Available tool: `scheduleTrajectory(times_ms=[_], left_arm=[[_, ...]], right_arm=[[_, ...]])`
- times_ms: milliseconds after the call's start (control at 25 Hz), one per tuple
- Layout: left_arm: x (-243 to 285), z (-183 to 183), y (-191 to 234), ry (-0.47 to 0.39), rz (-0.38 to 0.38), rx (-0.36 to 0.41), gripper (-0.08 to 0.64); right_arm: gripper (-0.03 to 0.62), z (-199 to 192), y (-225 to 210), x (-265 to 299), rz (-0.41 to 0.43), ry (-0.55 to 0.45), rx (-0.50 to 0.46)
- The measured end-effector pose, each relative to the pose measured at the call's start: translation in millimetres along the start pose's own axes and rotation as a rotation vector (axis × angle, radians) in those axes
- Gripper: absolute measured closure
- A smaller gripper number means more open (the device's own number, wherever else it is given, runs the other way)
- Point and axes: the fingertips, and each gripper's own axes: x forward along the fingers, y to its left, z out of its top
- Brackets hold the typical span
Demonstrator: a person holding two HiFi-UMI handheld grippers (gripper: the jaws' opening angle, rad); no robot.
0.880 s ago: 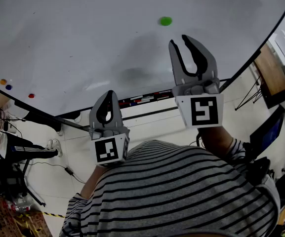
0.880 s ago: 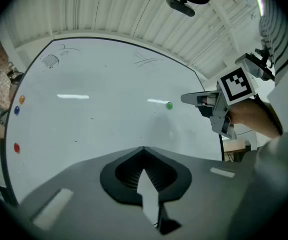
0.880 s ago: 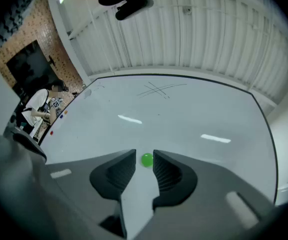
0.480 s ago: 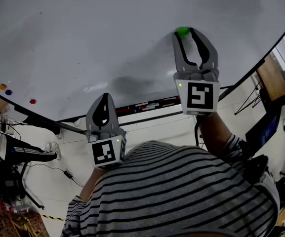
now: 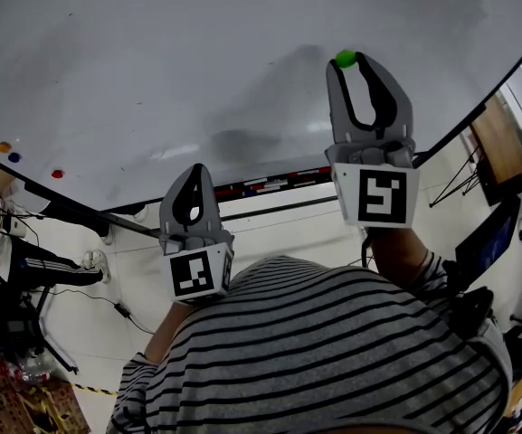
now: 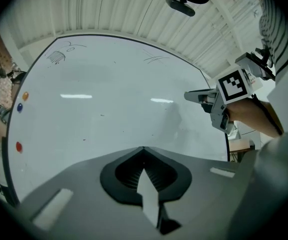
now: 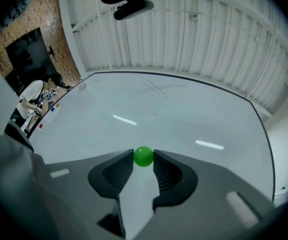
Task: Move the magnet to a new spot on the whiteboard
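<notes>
Looking at the right gripper (image 5: 353,61) first: it's clamped on the little green magnet (image 7: 143,156), with a jaw tip touching it on either side. The magnet sits right at the very ends of the jaws, dead ahead of the tool and not deep in the throat, on the upper right part of the whiteboard (image 5: 152,61). Can't honestly tell if it's still stuck flat to the board or already lifted a hair off it; the angle is too shallow for that. It's round, so there's no long axis to worry about and any grip direction works. The right hand is obviously the one doing the job. The left gripper (image 5: 195,172) hangs well apart, lower left near the board's bottom edge, jaws closed together on nothing. My guess is the next move is just a slide or a lift toward bare board, and there's loads of that off to the left. As for writing, there are a few faint scribbles near the top of the board, nothing readable, no brand names anywhere, and only black-and-white square patterns on the gripper cubes.
</notes>
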Motion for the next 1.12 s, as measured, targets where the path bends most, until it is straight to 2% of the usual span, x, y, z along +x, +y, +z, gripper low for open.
scheduleTrajectory(times_ms=[320, 440, 520, 720, 1000, 1120], left_arm=[[-28.1, 19.3, -65.5, -0.028, -0.034, -0.001, 0.545], [-44.7, 26.9, -91.3, -0.045, -0.031, 0.020, 0.545], [-56.6, 29.9, -106.2, -0.051, -0.017, 0.029, 0.545], [-95.2, 38.2, -143.5, -0.069, -0.011, -0.031, 0.545], [-133.4, 44.3, -178.0, -0.078, 0.012, -0.017, 0.545], [-140.2, 41.7, -190.4, -0.071, -0.011, -0.001, 0.545]], right_arm=[[0.468, 30.7, -23.9, -87.4, 0.049, -0.014, 0.097], [0.468, 37.6, -34.8, -123.4, 0.059, -0.019, 0.109], [0.468, 35.0, -38.1, -147.1, 0.074, -0.004, 0.110], [0.468, 17.4, -44.1, -199.8, 0.117, 0.076, 0.157], [0.468, 13.9, -48.9, -244.9, 0.151, 0.098, 0.193], [0.468, 13.8, -49.6, -250.9, 0.158, 0.096, 0.199]])
